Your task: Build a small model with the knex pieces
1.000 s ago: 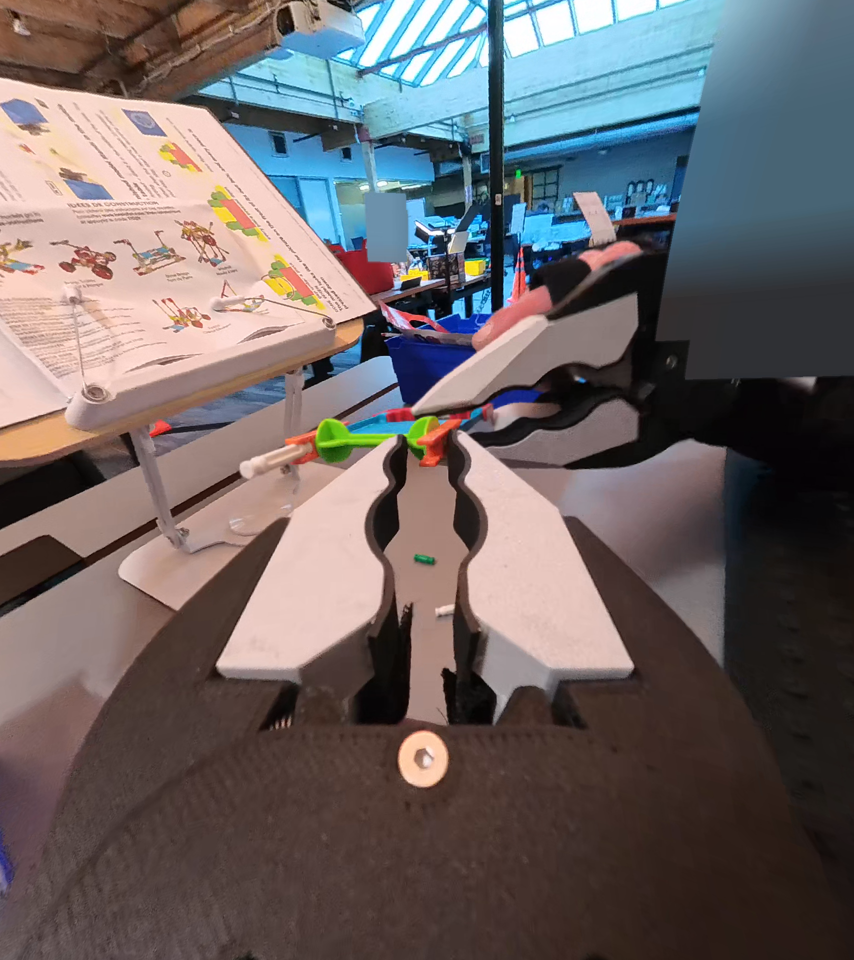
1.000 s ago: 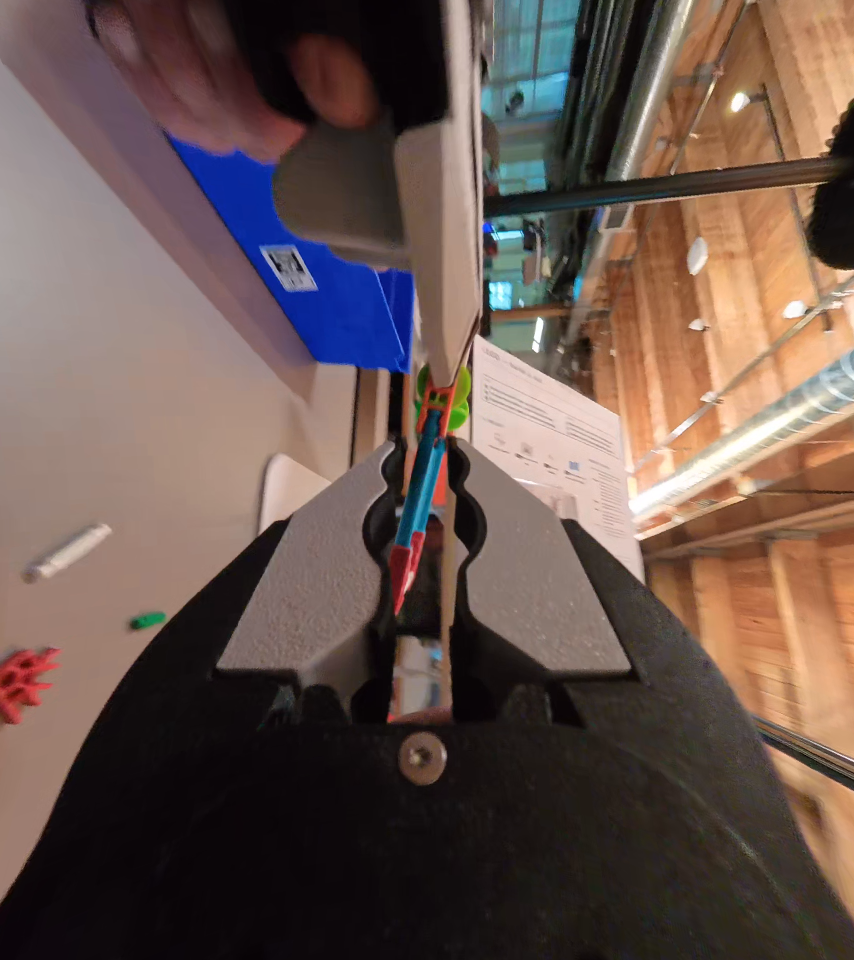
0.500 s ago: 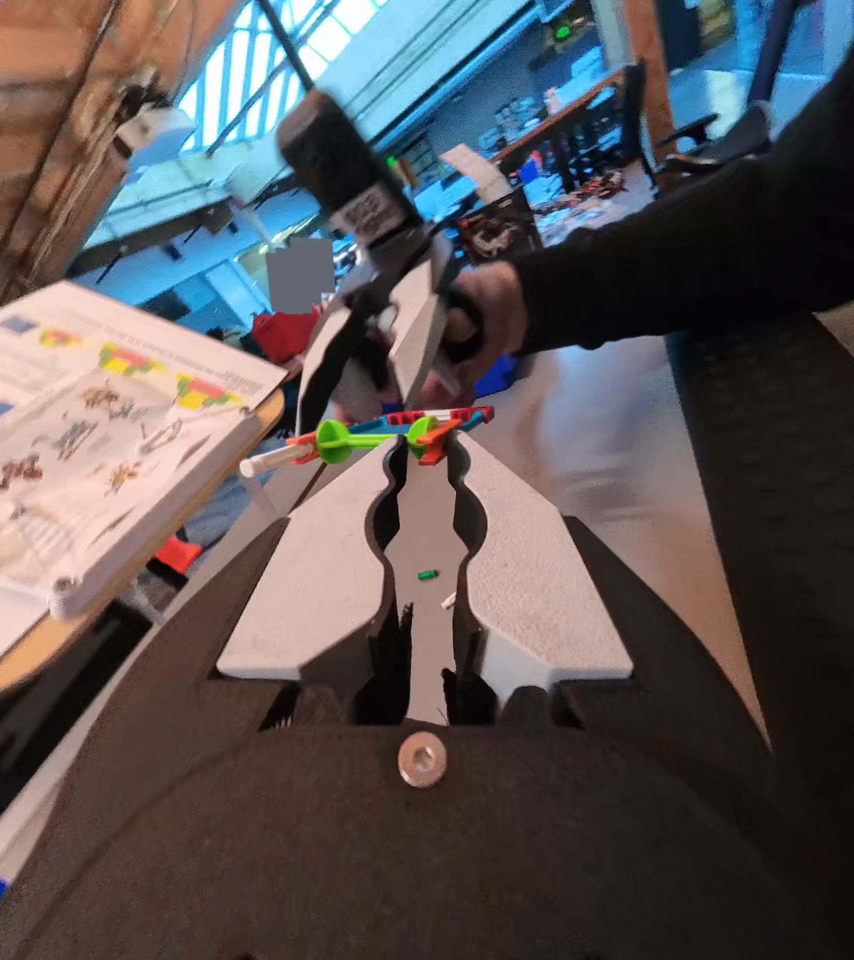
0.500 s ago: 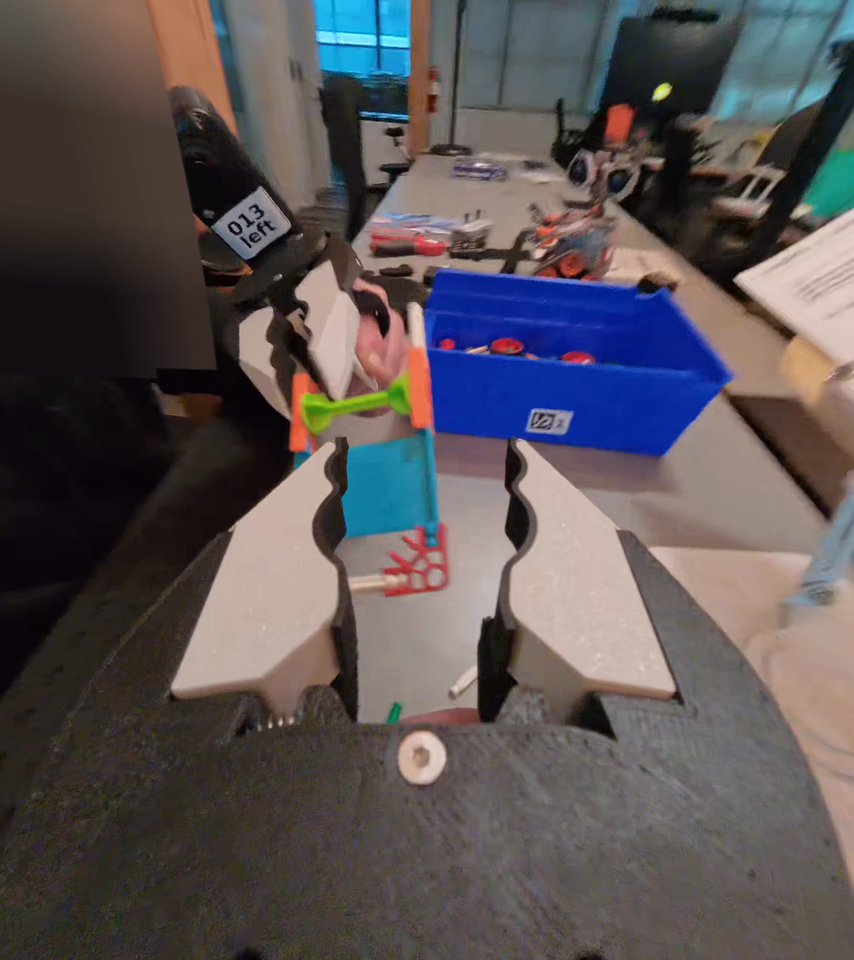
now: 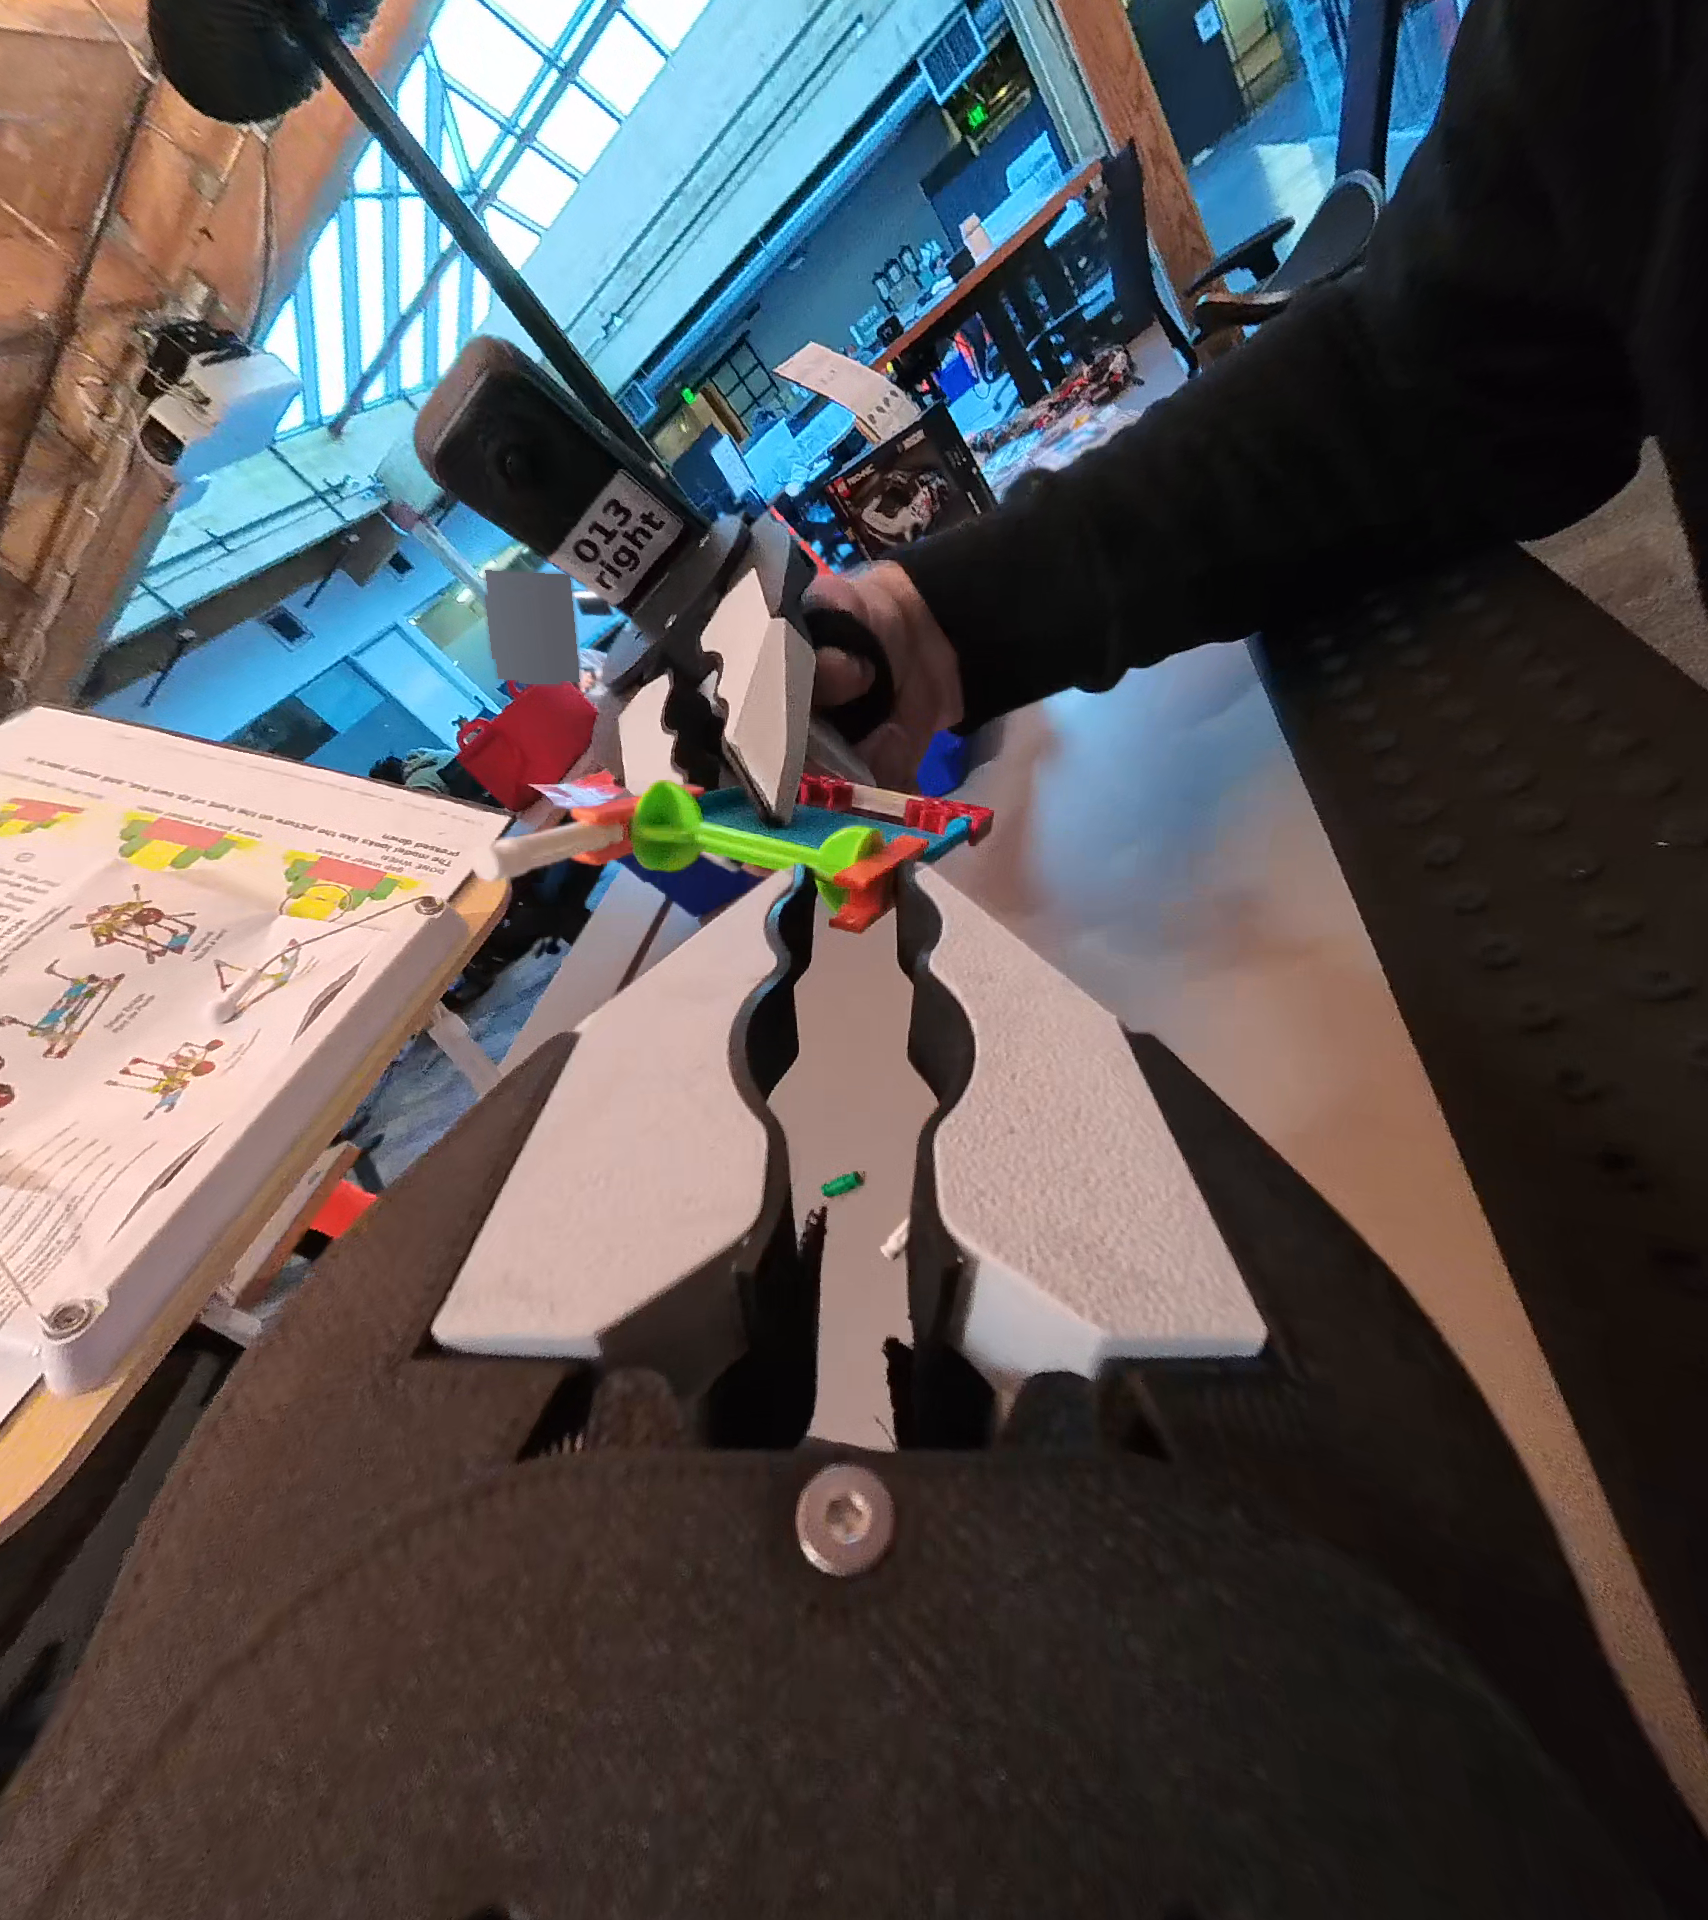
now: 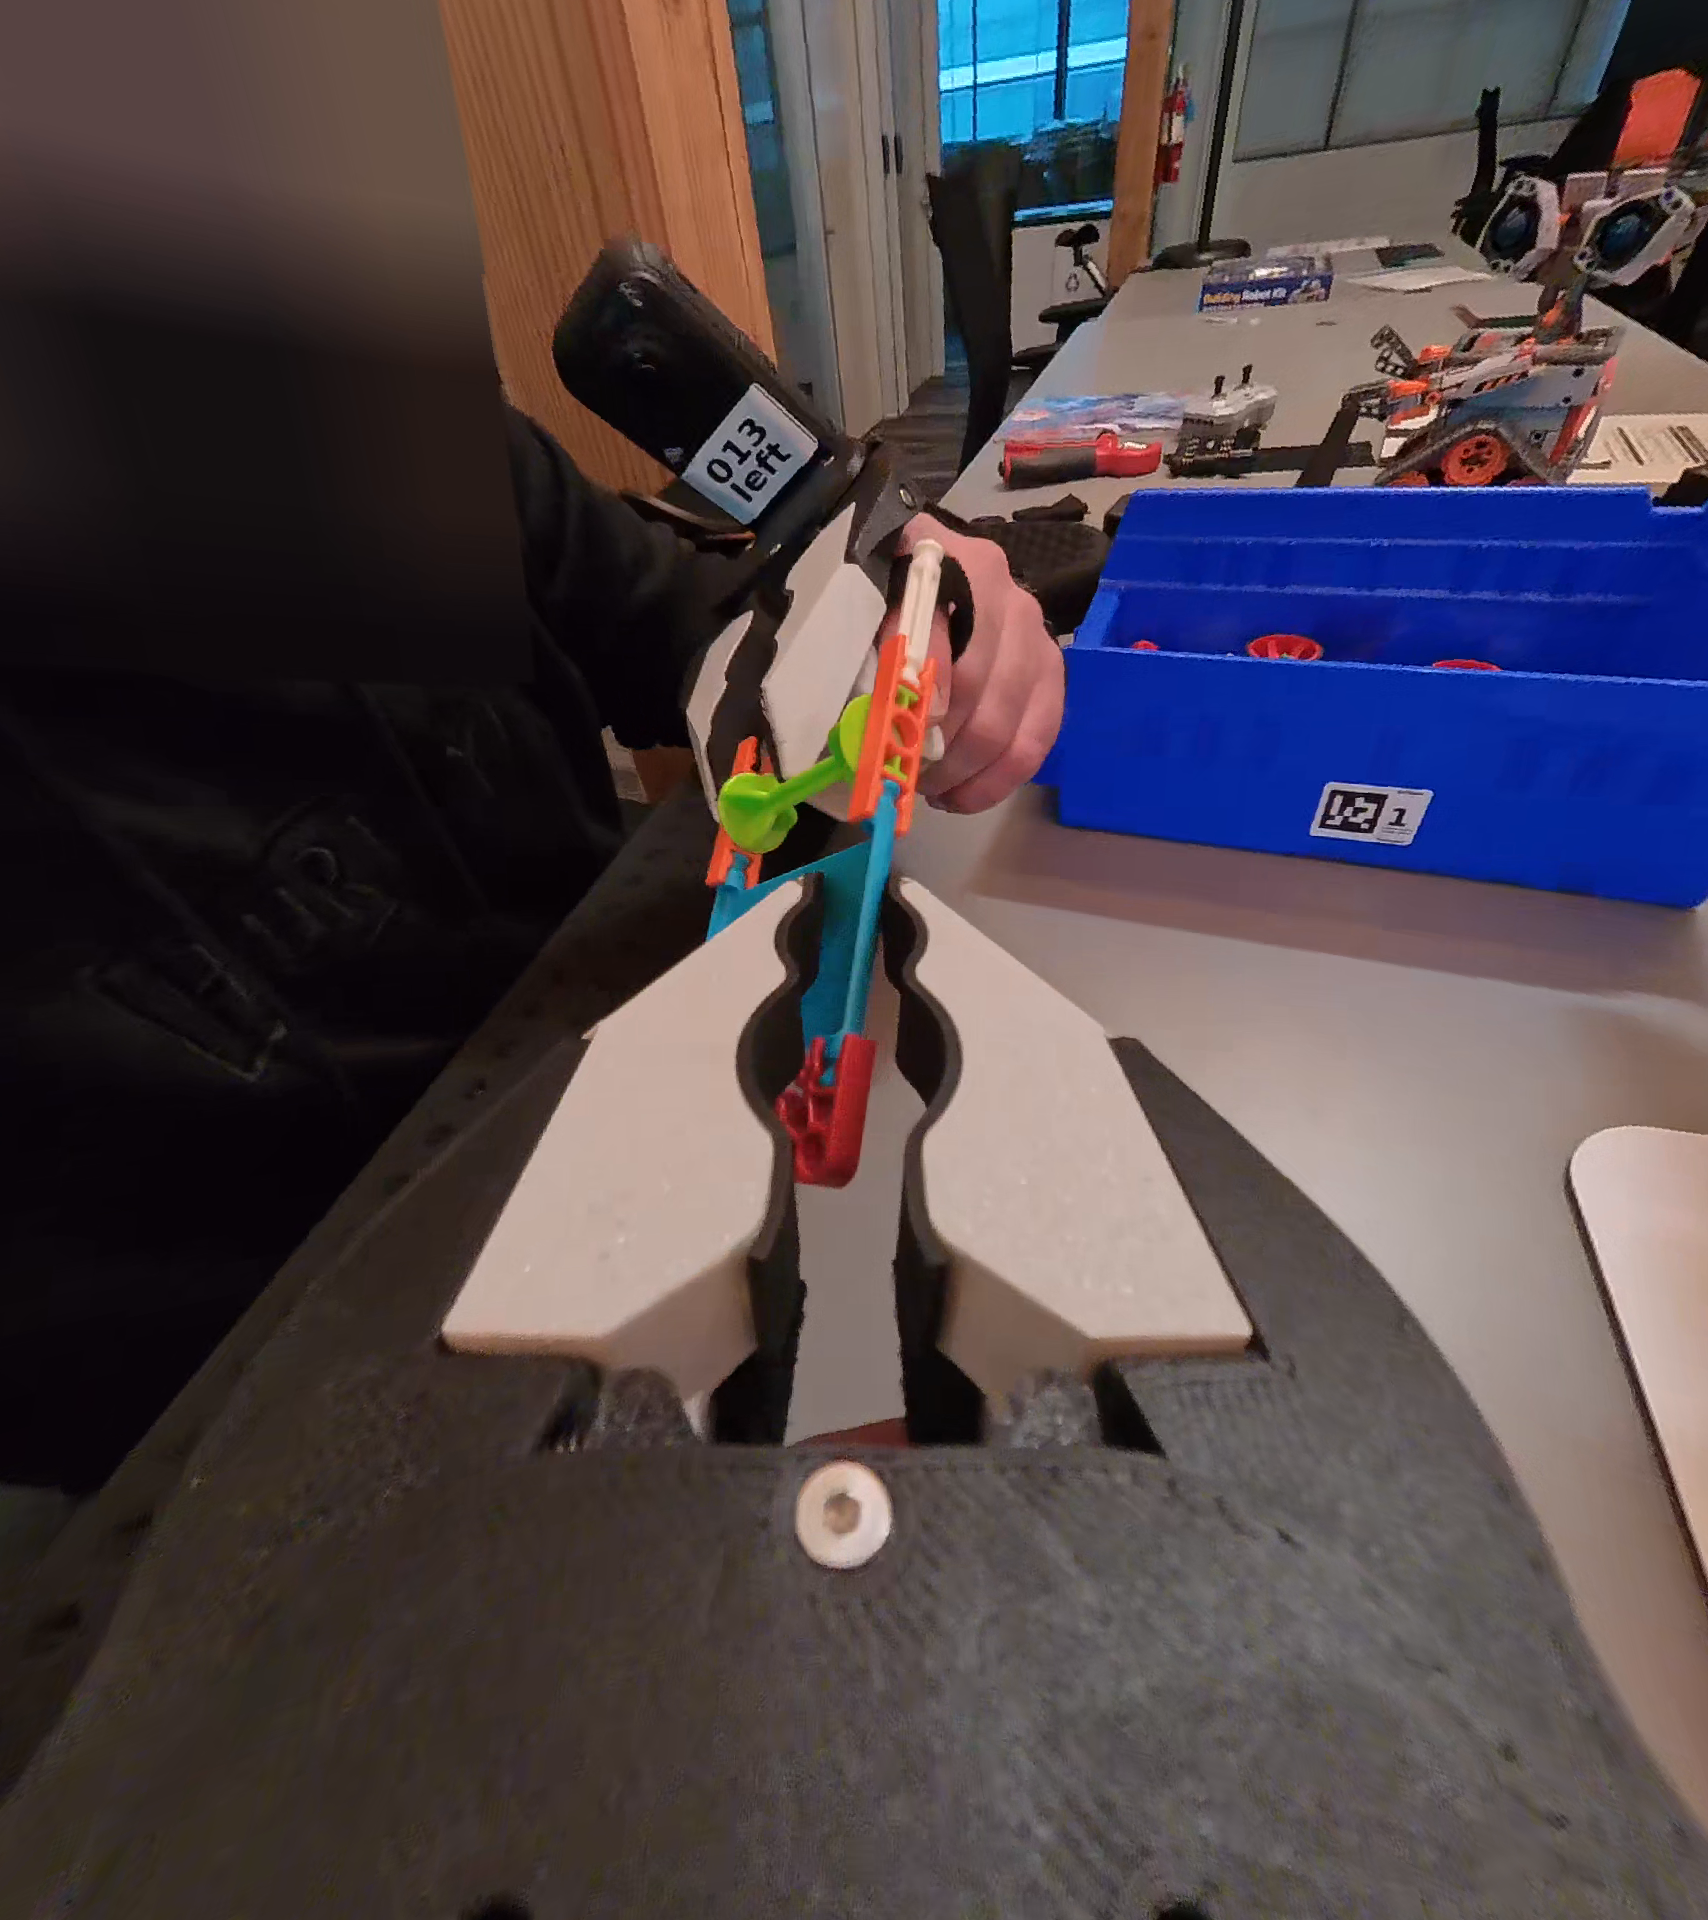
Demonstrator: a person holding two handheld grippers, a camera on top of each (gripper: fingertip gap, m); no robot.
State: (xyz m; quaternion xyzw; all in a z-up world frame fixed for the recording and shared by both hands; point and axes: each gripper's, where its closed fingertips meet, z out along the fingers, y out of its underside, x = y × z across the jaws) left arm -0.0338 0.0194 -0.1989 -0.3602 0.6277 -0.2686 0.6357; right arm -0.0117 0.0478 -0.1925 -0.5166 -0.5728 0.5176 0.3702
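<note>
Two claws, one toy frame, held above the counter (image 6: 1349, 1039).
Left claw (image 5: 845, 883) pinches its orange connector (image 5: 865, 883); right claw (image 6: 845, 925) clamps the teal panel (image 6: 839, 977). Keep both grips steady.

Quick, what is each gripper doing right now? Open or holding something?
Left gripper: jaws shut on the toy frame, at its orange connector.
Right gripper: jaws shut on the toy frame, at its blue panel.

Cool daylight pours through the skylights (image 5: 393, 260) in the left wrist view — bright, slightly blown out. Wide-angle bending warps both views' edges; the distant background looks soft, perhaps from motion.
</note>
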